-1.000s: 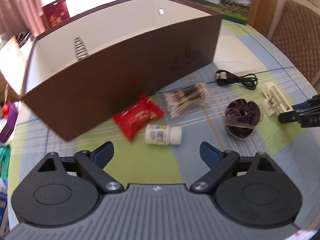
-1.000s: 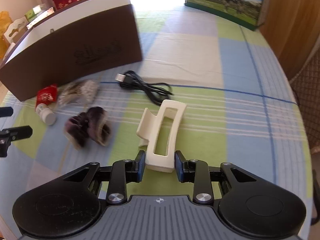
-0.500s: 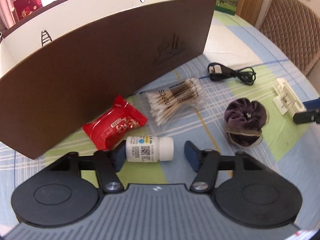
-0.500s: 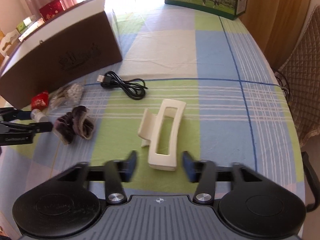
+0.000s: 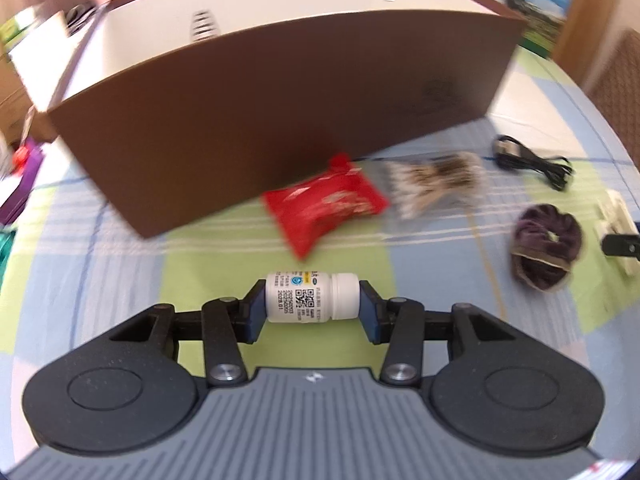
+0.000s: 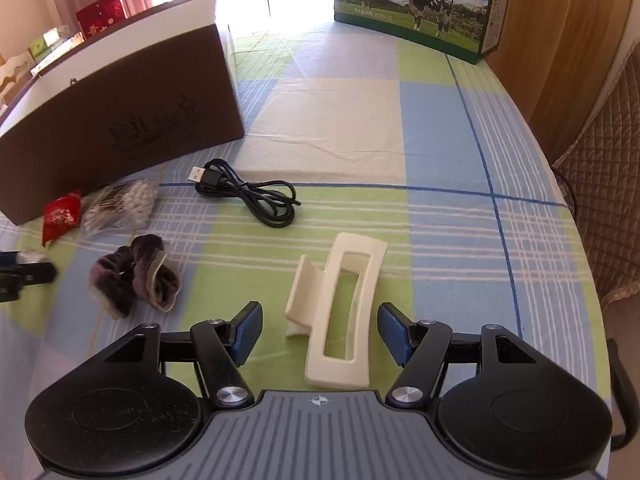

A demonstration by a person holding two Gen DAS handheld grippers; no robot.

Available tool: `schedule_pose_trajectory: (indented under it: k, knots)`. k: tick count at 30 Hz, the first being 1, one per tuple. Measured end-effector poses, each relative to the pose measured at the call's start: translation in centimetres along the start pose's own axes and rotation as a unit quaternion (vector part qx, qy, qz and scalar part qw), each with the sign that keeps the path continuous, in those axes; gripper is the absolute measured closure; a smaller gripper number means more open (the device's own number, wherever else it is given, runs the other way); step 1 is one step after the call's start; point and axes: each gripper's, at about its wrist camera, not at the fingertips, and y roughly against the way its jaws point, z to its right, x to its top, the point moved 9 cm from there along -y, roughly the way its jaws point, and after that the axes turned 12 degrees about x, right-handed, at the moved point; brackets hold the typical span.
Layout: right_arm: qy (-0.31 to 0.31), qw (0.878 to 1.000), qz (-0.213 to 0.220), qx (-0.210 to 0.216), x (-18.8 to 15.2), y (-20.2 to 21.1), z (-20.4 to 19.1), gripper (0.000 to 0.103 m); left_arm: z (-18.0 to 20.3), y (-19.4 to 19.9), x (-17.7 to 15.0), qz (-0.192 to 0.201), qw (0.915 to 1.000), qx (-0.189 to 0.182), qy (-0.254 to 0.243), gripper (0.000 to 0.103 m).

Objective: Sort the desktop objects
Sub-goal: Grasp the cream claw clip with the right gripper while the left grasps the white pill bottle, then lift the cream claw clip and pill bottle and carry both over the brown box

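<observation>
Checked cloth in pale blue, green and cream squares covers the table (image 6: 500, 168), and a tall brown cardboard box (image 5: 280, 112) with a white inside stands toward its far left edge. Closing on a small white plastic bottle (image 5: 312, 298) that lies on its side, the left gripper (image 5: 312, 312) has its blue pads pressed on the bottle's base and cap. Just beyond it lie a glossy red snack packet (image 5: 324, 208), a clear bag of cotton swabs (image 5: 434, 186), a coiled black cable (image 5: 532, 160) and a dark purple velvet scrunchie (image 5: 546, 246), all in front of the box wall. The right gripper (image 6: 320, 334) stands spread apart, its pads clear on either side of a cream, rectangular hair claw clip (image 6: 340, 312) resting on a green square. A milk carton case (image 6: 416, 0) printed with a cow stands at the far edge, and a quilted chair (image 6: 604, 200) sits beside the right edge.
</observation>
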Motion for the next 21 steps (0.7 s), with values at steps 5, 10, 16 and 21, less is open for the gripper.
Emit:
schedule_pose_trajectory:
  k: [5, 10, 16, 21]
  knots:
    - [0.013, 1.0, -0.005, -0.008, 0.2, -0.7, 0.3, 0.061, -2.2, -0.1, -0.4, -0.009, 0.9995, 0.016, 0.026, 0.062]
    - [0.032, 0.999, -0.011, 0.008, -0.2, -0.7, -0.6, 0.064, -2.5, 0.0, -0.9, -0.009, 0.9995, 0.018, 0.027, 0.062]
    - [0.038, 0.998, -0.017, 0.046, -0.7, -0.1, -2.9, 0.064, -1.9, 0.3, -1.0, -0.016, 0.9996, 0.014, 0.019, 0.062]
    - [0.049, 0.995, -0.01, 0.081, 0.0, 0.9, -5.3, 0.064, -1.6, 1.9, -1.4, -0.008, 0.9997, 0.009, 0.02, 0.062]
